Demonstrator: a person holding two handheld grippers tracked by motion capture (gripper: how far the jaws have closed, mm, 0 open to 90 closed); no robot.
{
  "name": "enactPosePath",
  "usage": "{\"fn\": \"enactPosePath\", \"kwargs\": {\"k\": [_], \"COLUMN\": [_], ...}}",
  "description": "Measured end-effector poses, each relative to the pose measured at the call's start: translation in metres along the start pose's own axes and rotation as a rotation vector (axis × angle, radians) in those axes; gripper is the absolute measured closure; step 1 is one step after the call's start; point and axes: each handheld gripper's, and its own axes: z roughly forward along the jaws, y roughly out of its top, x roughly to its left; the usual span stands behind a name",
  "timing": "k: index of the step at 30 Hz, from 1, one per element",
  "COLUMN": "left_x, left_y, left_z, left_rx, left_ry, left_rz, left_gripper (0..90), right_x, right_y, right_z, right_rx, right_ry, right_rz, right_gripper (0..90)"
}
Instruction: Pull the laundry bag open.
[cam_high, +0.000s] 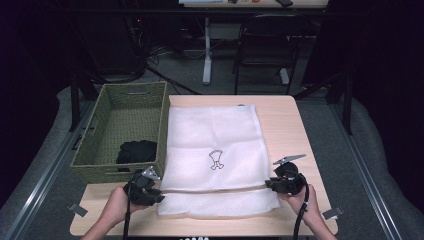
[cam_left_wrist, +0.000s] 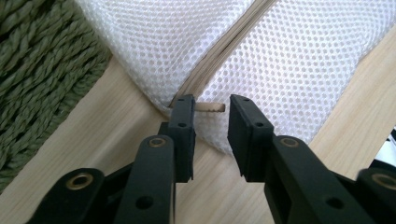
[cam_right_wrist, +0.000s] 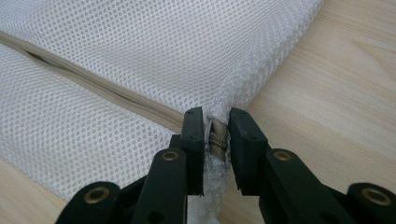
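Observation:
A white mesh bag (cam_high: 215, 135) lies flat on the wooden table (cam_high: 287, 125), with a small drawn figure on its top. A beige zipper (cam_high: 215, 189) runs across it near the front edge. My left gripper (cam_high: 161, 196) is at the zipper's left end; in the left gripper view (cam_left_wrist: 211, 109) its jaws stand apart, with a thin beige tab (cam_left_wrist: 210, 108) in the gap and not pinched. My right gripper (cam_high: 268, 184) is at the right end. Its jaws (cam_right_wrist: 216, 119) sit close around the bunched mesh and the zipper end (cam_right_wrist: 217, 140), which touches both pads.
A green woven basket (cam_high: 100, 117) stands left of the bag, and its wall (cam_left_wrist: 37, 70) is close beside my left gripper. A black cloth (cam_high: 136, 151) lies inside it. A chair (cam_high: 265, 45) and a desk leg stand beyond the table's far edge.

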Motion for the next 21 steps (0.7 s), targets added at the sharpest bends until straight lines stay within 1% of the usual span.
{"fn": "enactPosePath", "kwargs": {"k": [1, 2, 3, 4, 5, 6, 7, 8, 9, 10, 11, 12, 13, 14, 15, 16, 17, 18, 19, 20, 21], "left_x": [0.000, 0.000, 0.000, 0.000, 0.000, 0.000, 0.001, 0.002, 0.002, 0.002, 0.001, 0.001, -0.001, -0.001, -0.002, -0.003, -0.003, -0.004, -0.004, -0.004, -0.004], "left_y": [0.001, 0.001, 0.003, 0.003, 0.004, 0.005, 0.006, 0.007, 0.008, 0.010, 0.012, 0.012, 0.012, 0.012, 0.012, 0.011, 0.010, 0.008, 0.005, 0.005, 0.003], "left_z": [0.001, 0.001, 0.002, 0.002, 0.002, 0.003, 0.003, 0.003, 0.003, 0.003, 0.003, 0.003, 0.002, 0.002, 0.001, -0.001, -0.004, -0.007, -0.010, -0.010, -0.012], "left_rx": [-0.013, -0.013, -0.032, -0.032, -0.052, -0.062, -0.086, -0.099, -0.111, -0.119, -0.126, -0.126, -0.122, -0.122, -0.126, -0.130, -0.133, -0.130, -0.128, -0.128, -0.125], "left_ry": [-0.009, -0.009, -0.003, -0.003, 0.003, 0.003, 0.003, 0.012, 0.020, 0.019, 0.021, 0.021, 0.026, 0.026, 0.025, 0.017, 0.018, 0.024, 0.043, 0.043, 0.045], "left_rz": [-0.007, -0.007, -0.006, -0.006, -0.023, -0.030, -0.029, -0.034, -0.033, -0.028, -0.027, -0.027, -0.017, -0.017, -0.016, -0.022, -0.027, -0.023, -0.026, -0.026, -0.033], "left_gripper": [68.7, 65.6, 63.4, 61.0, 61.0, 58.6, 57.4, 57.4, 56.0, 56.0, 52.8, 51.2, 49.0, 46.4, 46.4, 44.4, 42.3, 40.3, 35.1, 33.1, 32.4], "right_x": [0.001, 0.001, 0.001, 0.001, 0.003, 0.003, 0.004, 0.004, 0.005, 0.005, 0.006, 0.006, 0.008, 0.008, 0.009, 0.011, 0.012, 0.015, 0.019, 0.019, 0.023], "right_y": [0.000, 0.000, 0.001, 0.001, 0.001, 0.001, 0.001, 0.001, 0.001, 0.001, 0.001, 0.001, 0.002, 0.002, 0.003, 0.004, 0.005, 0.006, 0.008, 0.008, 0.010], "right_z": [-0.001, -0.001, -0.003, -0.003, -0.005, -0.008, -0.012, -0.012, -0.016, -0.016, -0.019, -0.019, -0.020, -0.020, -0.020, -0.019, -0.019, -0.019, -0.018, -0.018, -0.017], "right_rx": [-0.001, -0.001, -0.006, -0.006, -0.020, -0.038, -0.059, -0.059, -0.081, -0.081, -0.093, -0.093, -0.100, -0.100, -0.101, -0.105, -0.110, -0.110, -0.106, -0.106, -0.105], "right_ry": [0.006, 0.006, 0.002, 0.002, 0.003, 0.002, -0.005, -0.005, -0.006, -0.006, -0.005, -0.005, 0.021, 0.021, 0.030, 0.037, 0.045, 0.049, 0.068, 0.068, 0.077], "right_rz": [0.006, 0.006, -0.001, -0.001, 0.002, -0.002, -0.004, -0.004, -0.009, -0.009, -0.013, -0.013, -0.029, -0.029, -0.038, -0.046, -0.064, -0.072, -0.100, -0.100, -0.126], "right_gripper": [70.2, 70.2, 64.7, 64.7, 60.9, 55.8, 50.9, 50.9, 44.7, 44.7, 40.3, 40.3, 35.4, 35.4, 33.5, 32.3, 31.5, 30.9, 28.5, 28.5, 26.1]}}
